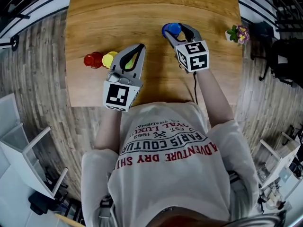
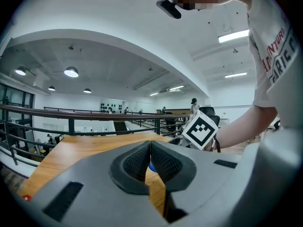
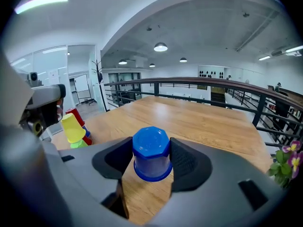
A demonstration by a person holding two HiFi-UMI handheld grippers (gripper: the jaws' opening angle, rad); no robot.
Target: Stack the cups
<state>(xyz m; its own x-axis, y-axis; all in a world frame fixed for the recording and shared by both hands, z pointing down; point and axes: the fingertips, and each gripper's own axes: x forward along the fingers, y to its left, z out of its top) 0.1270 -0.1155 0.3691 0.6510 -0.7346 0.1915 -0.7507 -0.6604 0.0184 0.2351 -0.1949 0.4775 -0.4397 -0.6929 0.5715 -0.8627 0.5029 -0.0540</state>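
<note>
One blue cup (image 3: 151, 154), turned upside down, sits pinched between the pads of the right gripper (image 3: 151, 144), both pads pressing on its sides, over the far right part of the wooden table (image 1: 142, 13). Three more cups are grouped at the near left of the table: a red cup (image 1: 92, 60), a yellow cup (image 1: 109, 59) touching it, and a green cup (image 3: 78, 144) just below the yellow. Beside this group is the left gripper (image 2: 150, 144), its jaws pressed together at the tips with nothing between them. Small potted flowers (image 1: 238, 33) stand at the table's right edge.
</note>
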